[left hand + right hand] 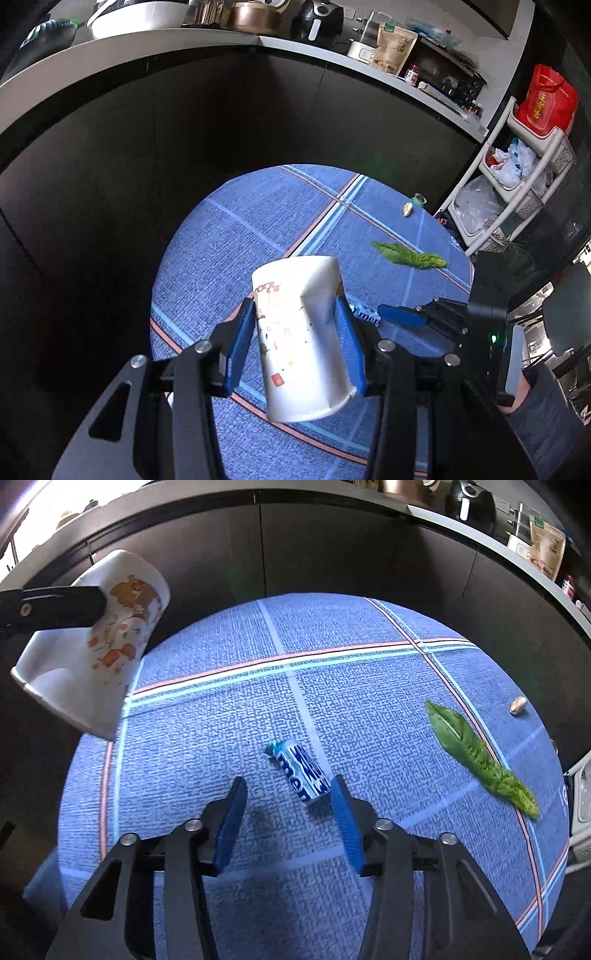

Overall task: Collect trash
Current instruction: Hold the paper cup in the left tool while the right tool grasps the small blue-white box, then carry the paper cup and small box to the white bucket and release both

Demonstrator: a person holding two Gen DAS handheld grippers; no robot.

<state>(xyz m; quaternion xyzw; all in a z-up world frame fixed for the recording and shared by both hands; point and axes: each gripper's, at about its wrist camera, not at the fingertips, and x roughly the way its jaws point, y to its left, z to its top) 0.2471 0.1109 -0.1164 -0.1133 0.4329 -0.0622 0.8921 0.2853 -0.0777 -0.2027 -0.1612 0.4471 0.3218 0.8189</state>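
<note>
My left gripper [295, 302] is shut on a dented white paper cup [301, 339] with cartoon prints, held tilted above the blue plaid tablecloth [229, 266]. In the right wrist view the same cup [110, 638] hangs at the upper left. My right gripper [288, 786] points down at the cloth with its jaws apart. A blue-and-white candy wrapper [303, 771] lies on the cloth between the fingers, close to the right one, and is not squeezed. A green leaf [480, 760] and a small pale shell [517, 705] lie further right.
The round table [369, 701] stands against dark cabinets under a counter [332, 55] crowded with appliances and packets. A white shelf rack [517, 192] with plastic bags and a red bag [546, 99] stands to the right. A small green item [419, 199] sits near the table's far edge.
</note>
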